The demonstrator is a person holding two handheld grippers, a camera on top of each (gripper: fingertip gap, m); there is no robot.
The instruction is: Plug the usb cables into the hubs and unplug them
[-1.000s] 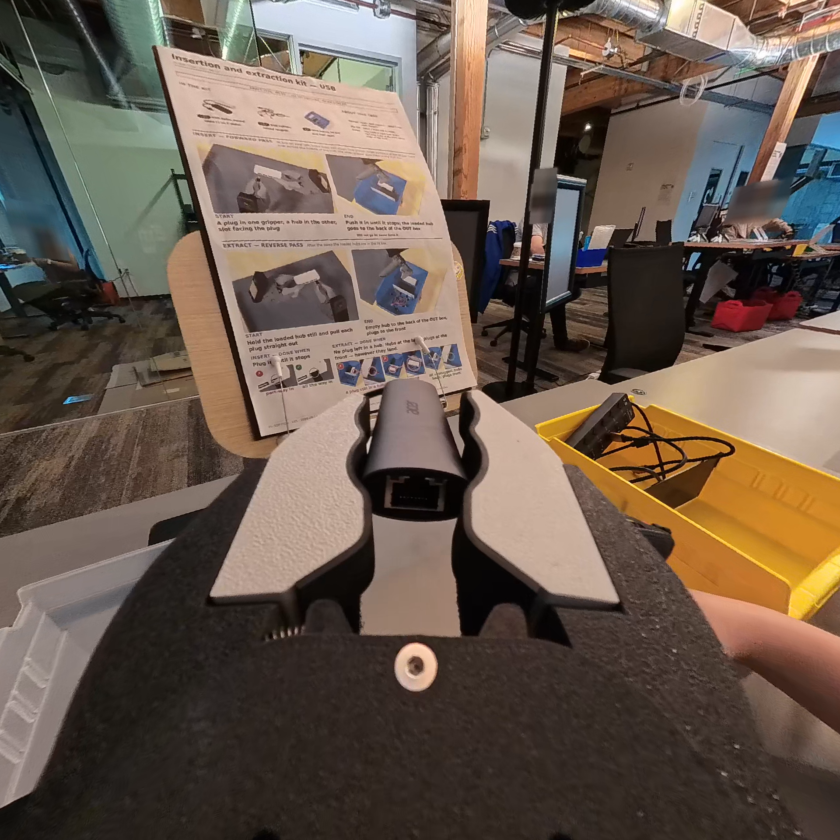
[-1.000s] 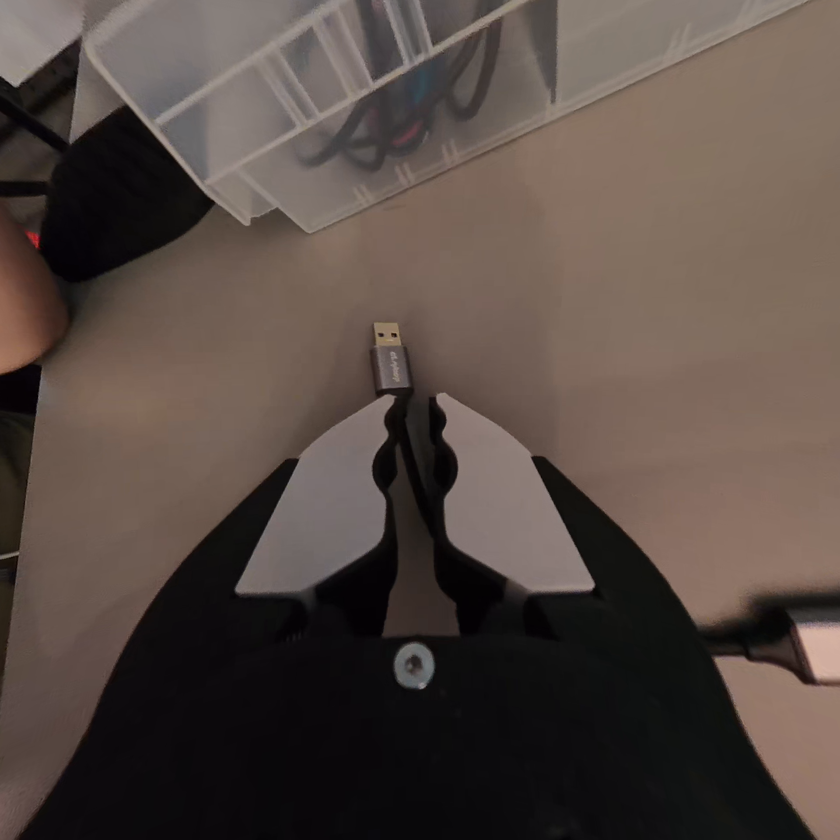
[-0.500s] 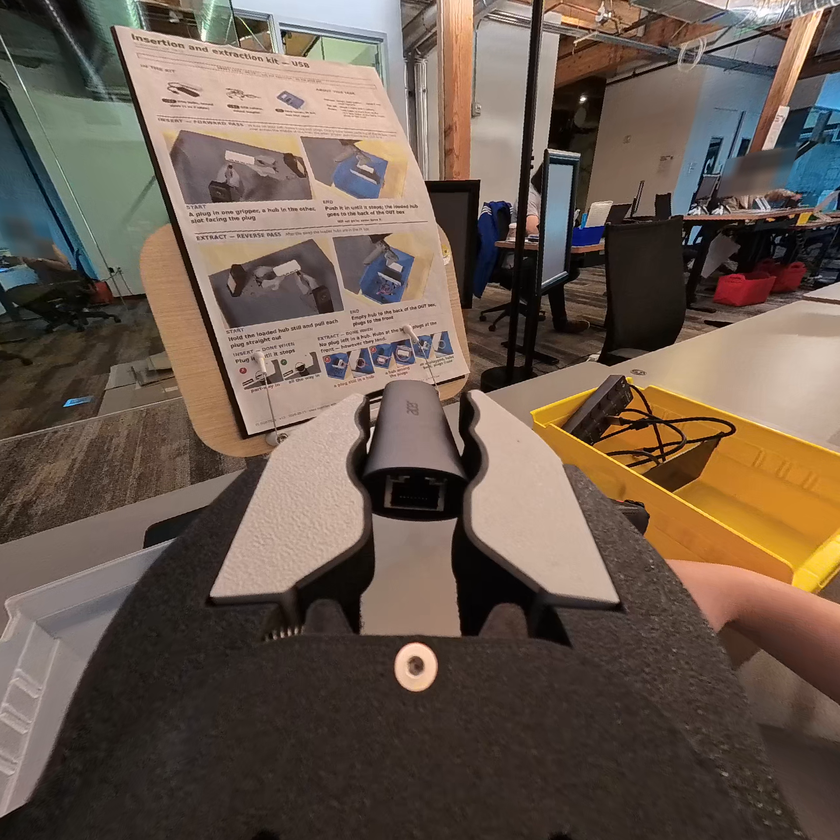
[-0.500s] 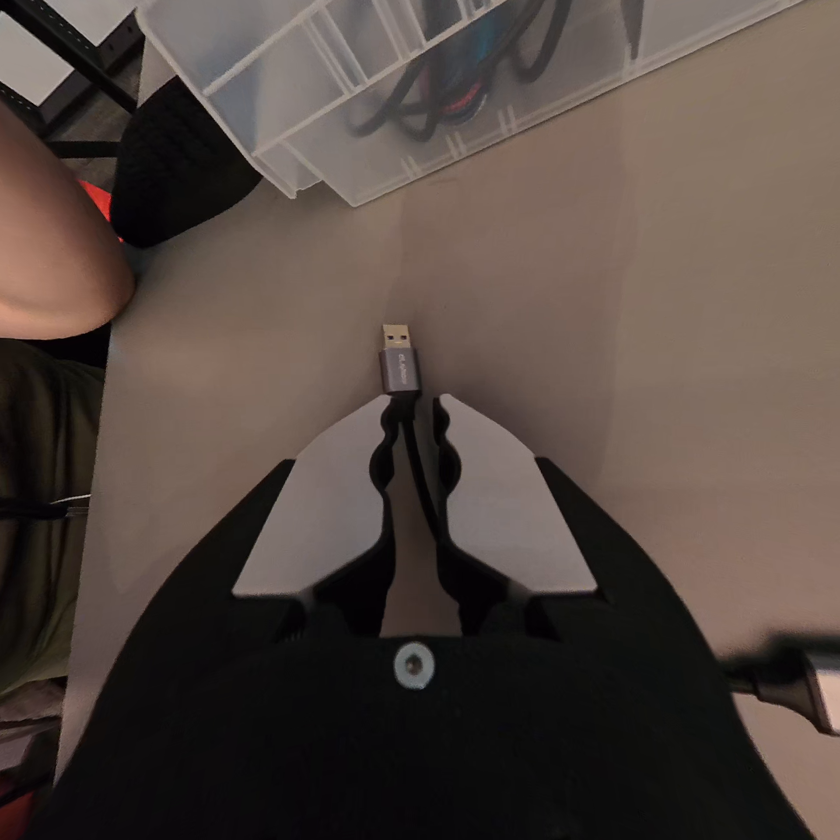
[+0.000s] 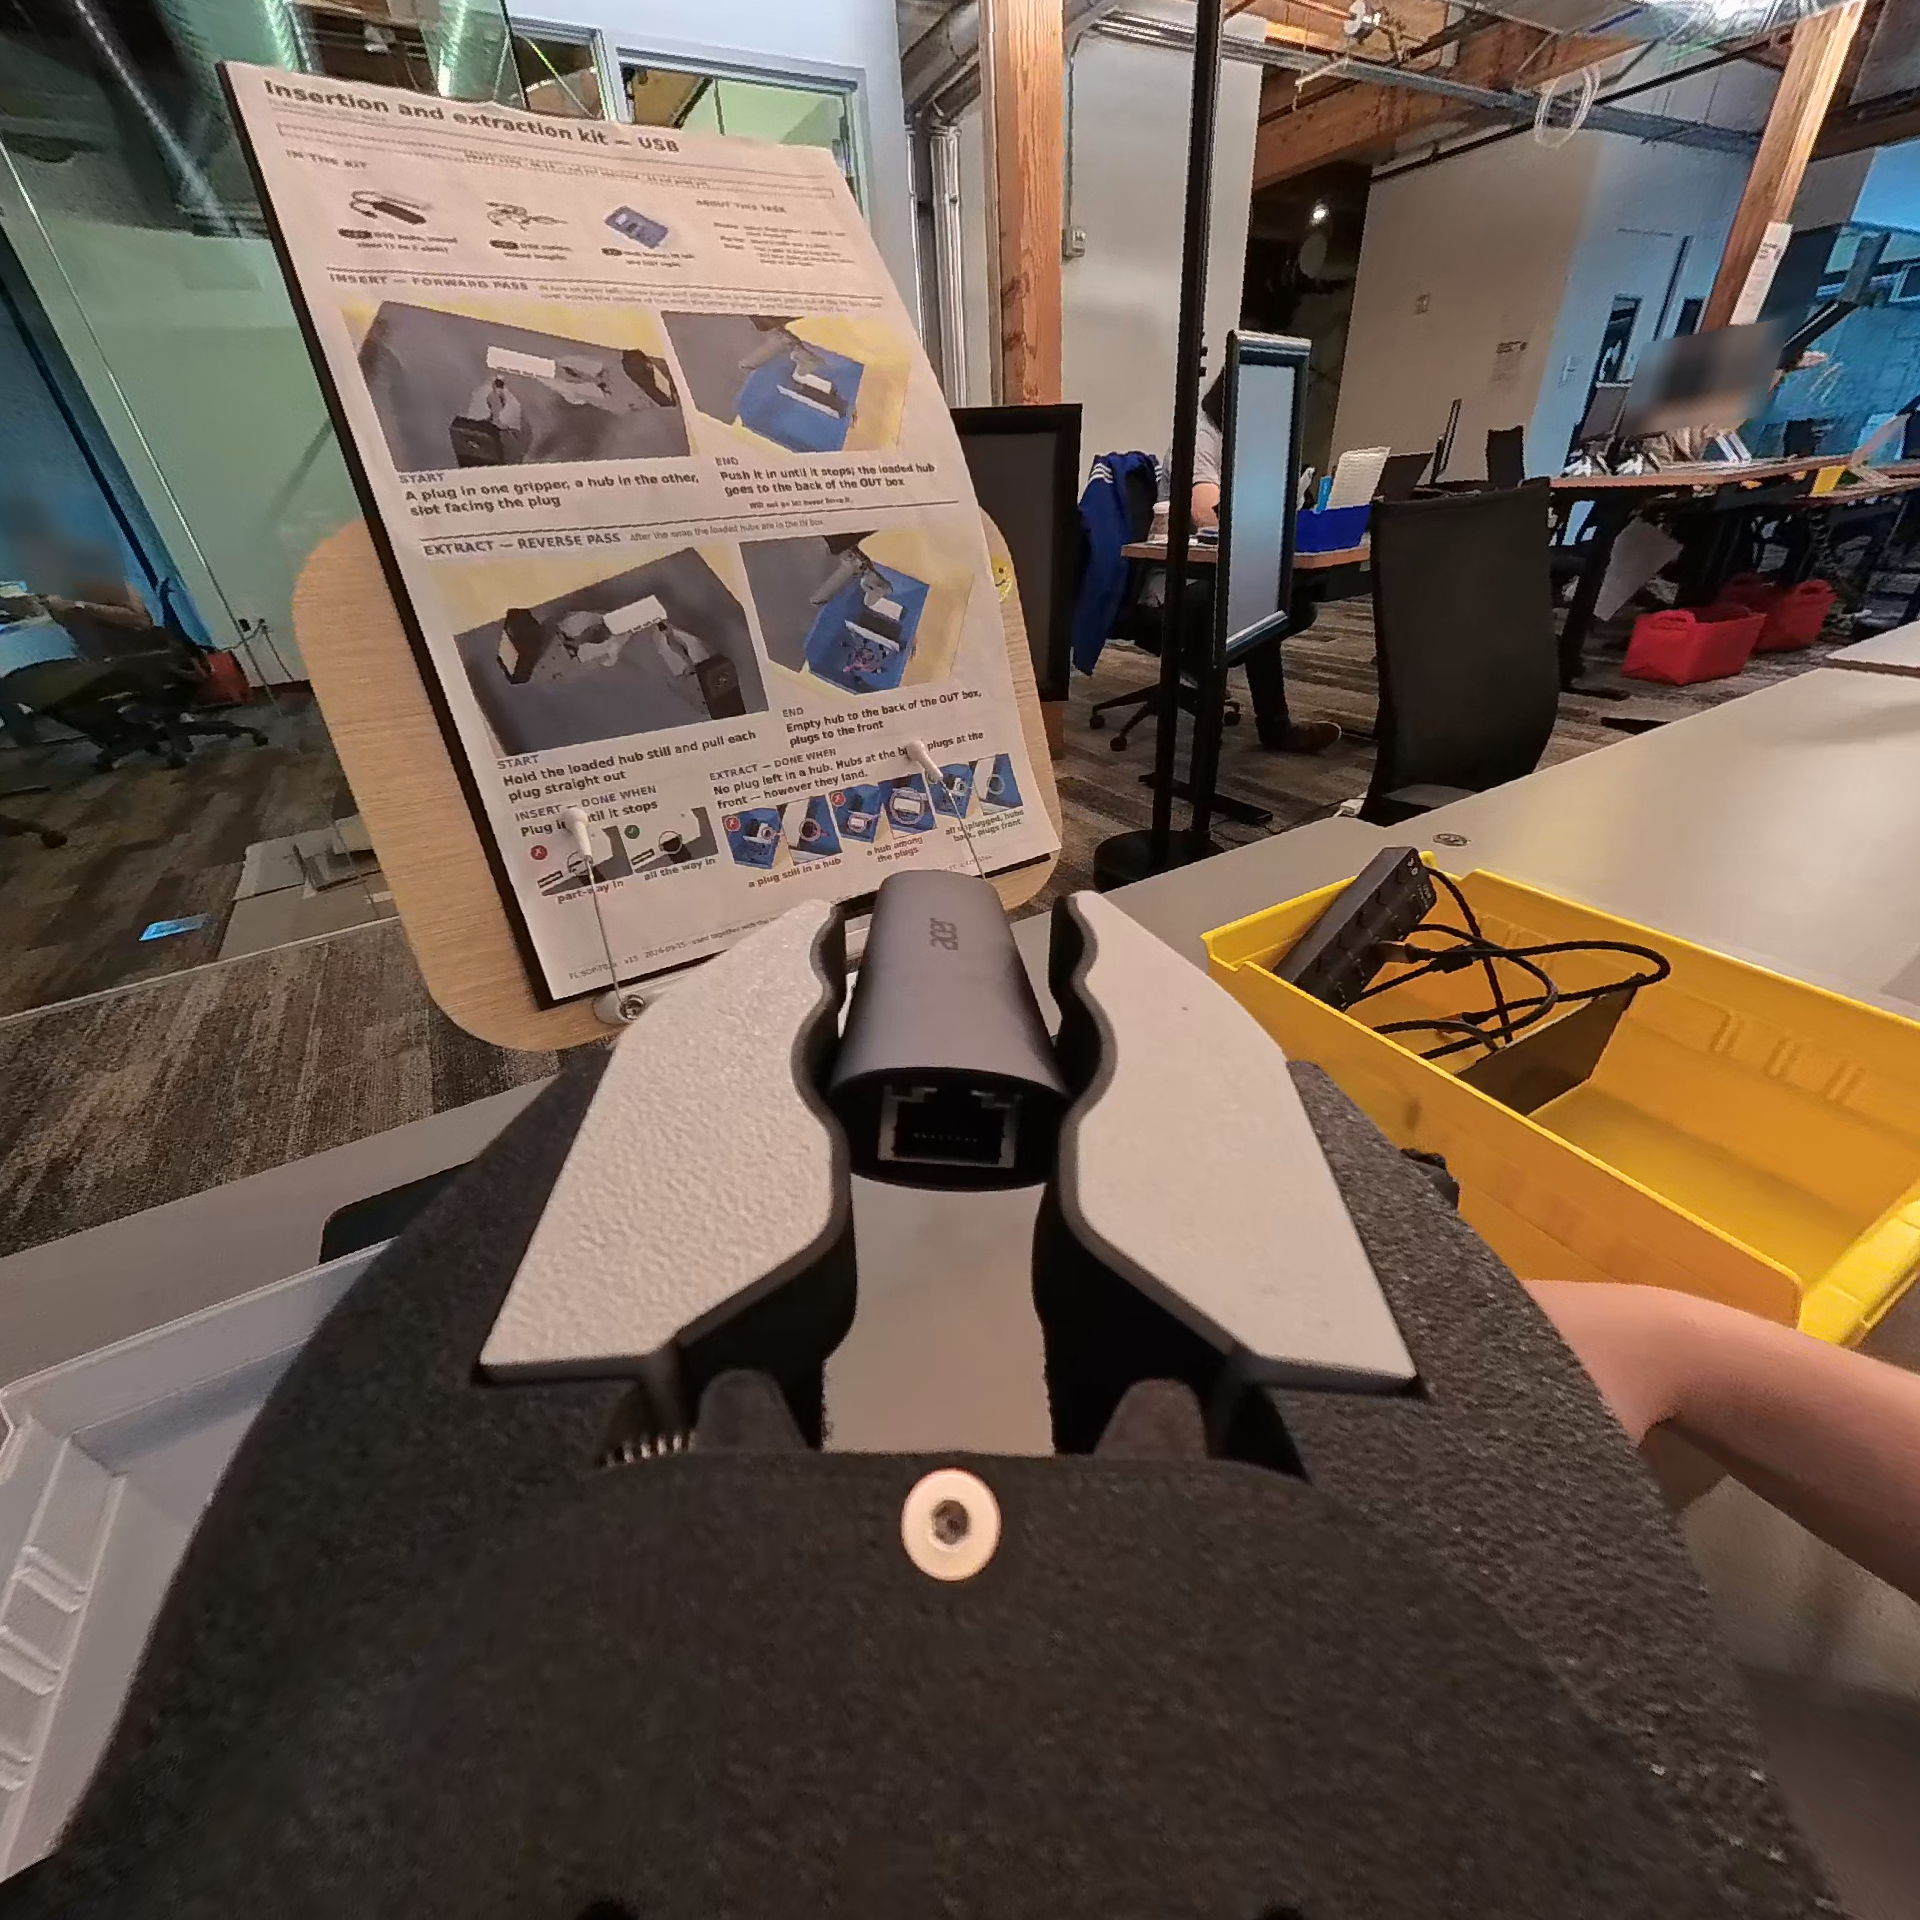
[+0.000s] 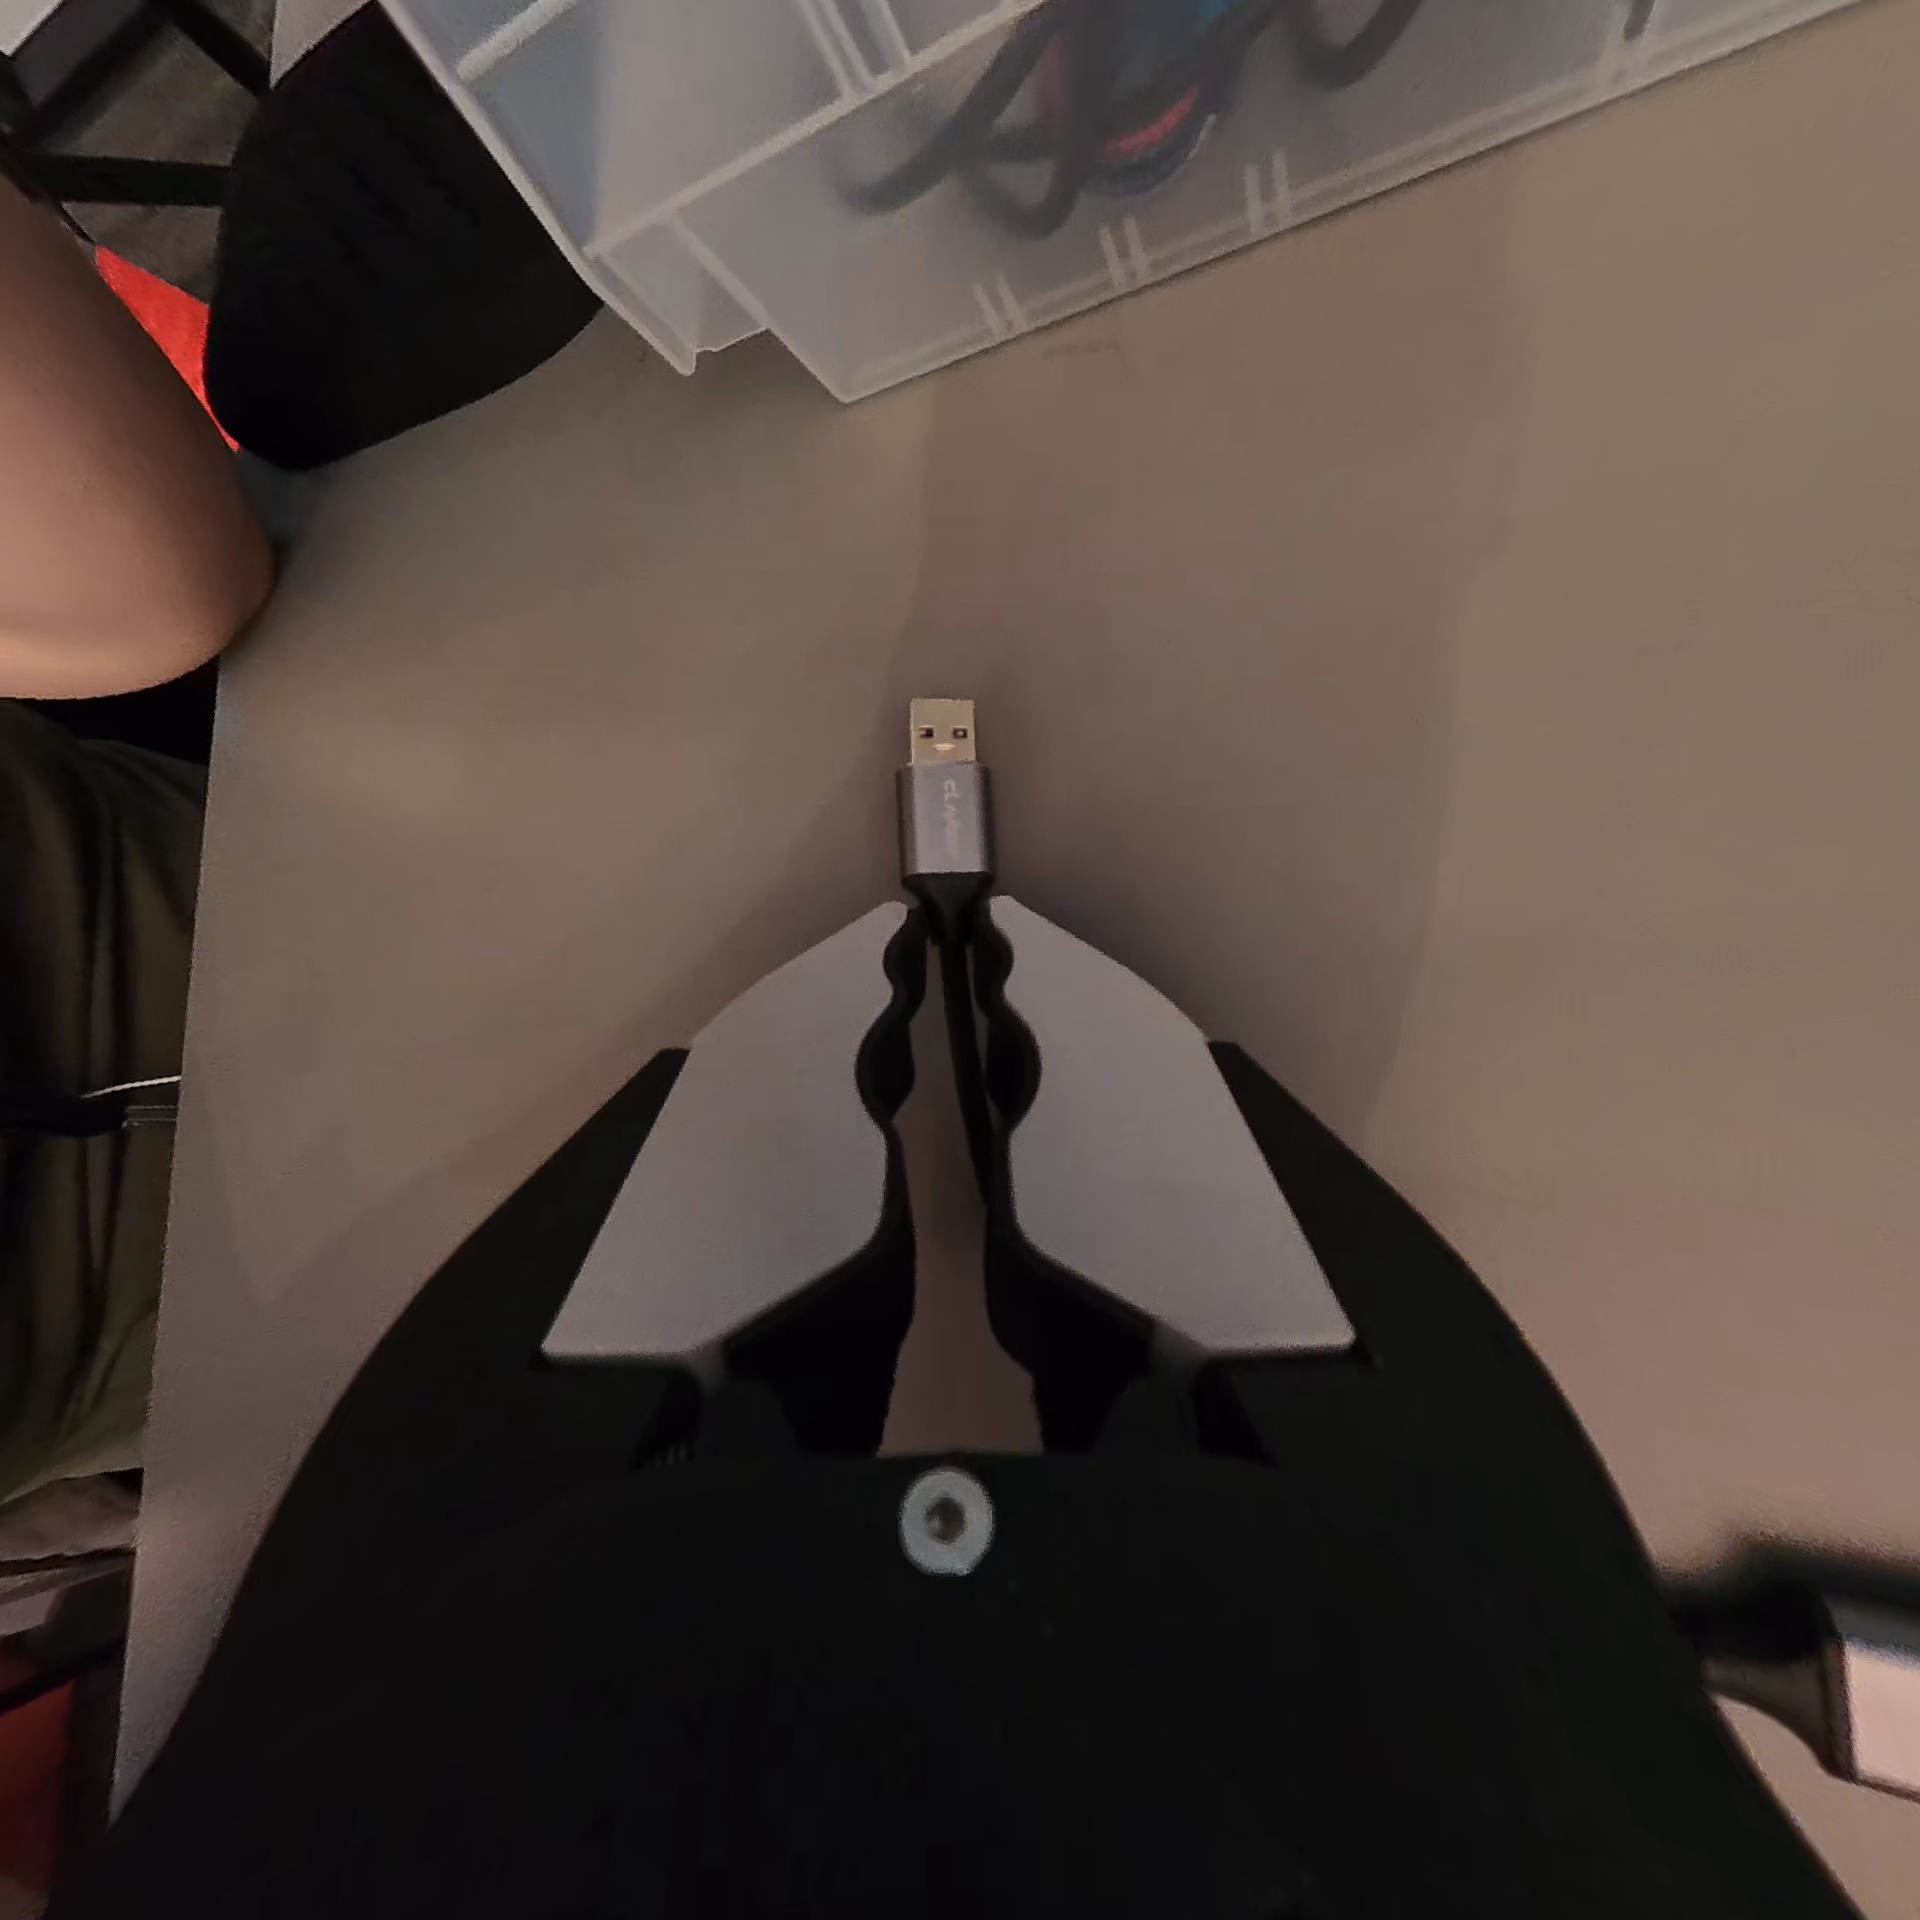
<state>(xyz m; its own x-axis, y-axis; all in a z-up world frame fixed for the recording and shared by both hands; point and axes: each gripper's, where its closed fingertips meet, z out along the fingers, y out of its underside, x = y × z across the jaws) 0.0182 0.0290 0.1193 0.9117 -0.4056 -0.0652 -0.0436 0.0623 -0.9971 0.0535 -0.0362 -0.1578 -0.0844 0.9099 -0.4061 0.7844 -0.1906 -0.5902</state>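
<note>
USB plug point(image 6: 943, 800) points forward along right claw point(image 6: 948, 914).

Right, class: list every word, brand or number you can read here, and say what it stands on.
Instruction sheet: printed headings, captions; wording not copied.
Hub in the left gripper: small brand mark, not copied.
USB plug held by the right gripper: small mark on its grey sleeve, not copied.

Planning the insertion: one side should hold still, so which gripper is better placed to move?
Right. Its jaws pinch the cable behind the USB plug, tip free ahead. The left gripper clamps the hub.
</note>
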